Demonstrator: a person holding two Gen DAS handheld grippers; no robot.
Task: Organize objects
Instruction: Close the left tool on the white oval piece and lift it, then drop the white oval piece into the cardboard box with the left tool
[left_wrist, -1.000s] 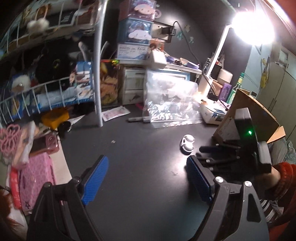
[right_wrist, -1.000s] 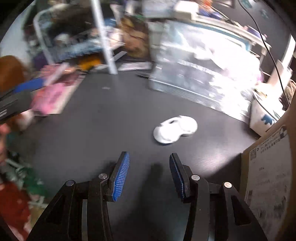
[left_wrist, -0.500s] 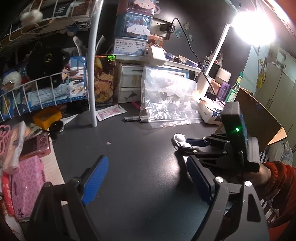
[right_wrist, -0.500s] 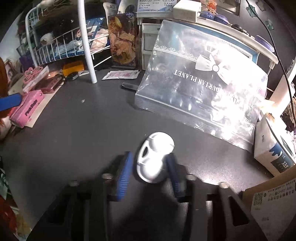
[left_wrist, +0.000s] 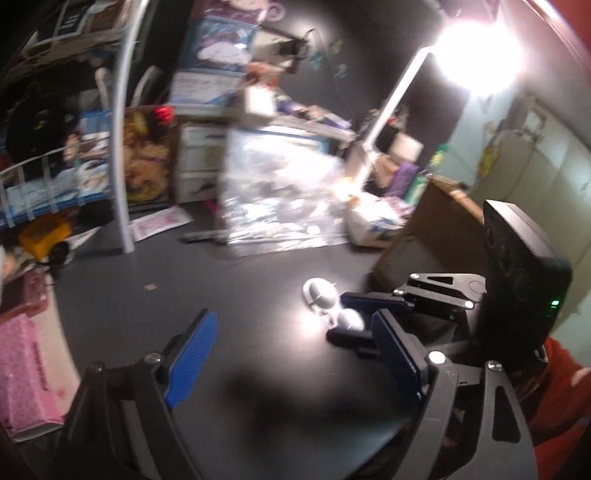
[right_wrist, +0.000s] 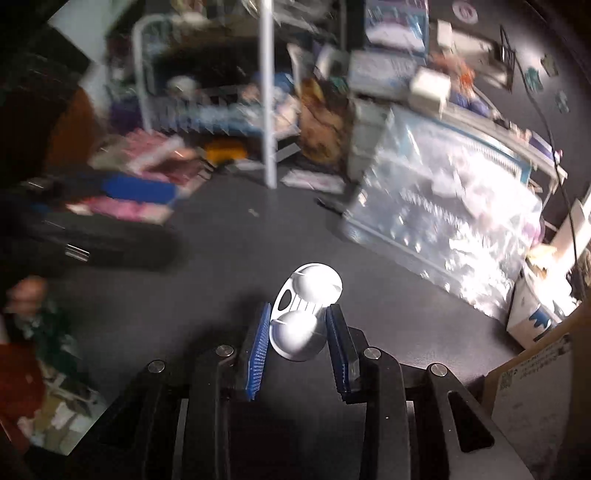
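A small white plastic piece with two domes (right_wrist: 304, 314) sits between the blue pads of my right gripper (right_wrist: 298, 334), which is shut on it just above the dark desk (right_wrist: 207, 266). In the left wrist view the same white piece (left_wrist: 330, 304) shows in the right gripper (left_wrist: 345, 314) at right of centre. My left gripper (left_wrist: 291, 354) is open and empty, low over the desk, left of the right gripper.
A clear plastic bag (right_wrist: 443, 218) leans at the back. A white wire shelf (left_wrist: 122, 147) with clutter stands at left, a pink box (left_wrist: 22, 376) at the left edge. A cardboard box (left_wrist: 436, 236) and a lit desk lamp (left_wrist: 476, 59) are at right.
My right gripper reached the white piece, closed on it and drew it back toward me. Both views have swung and are blurred.
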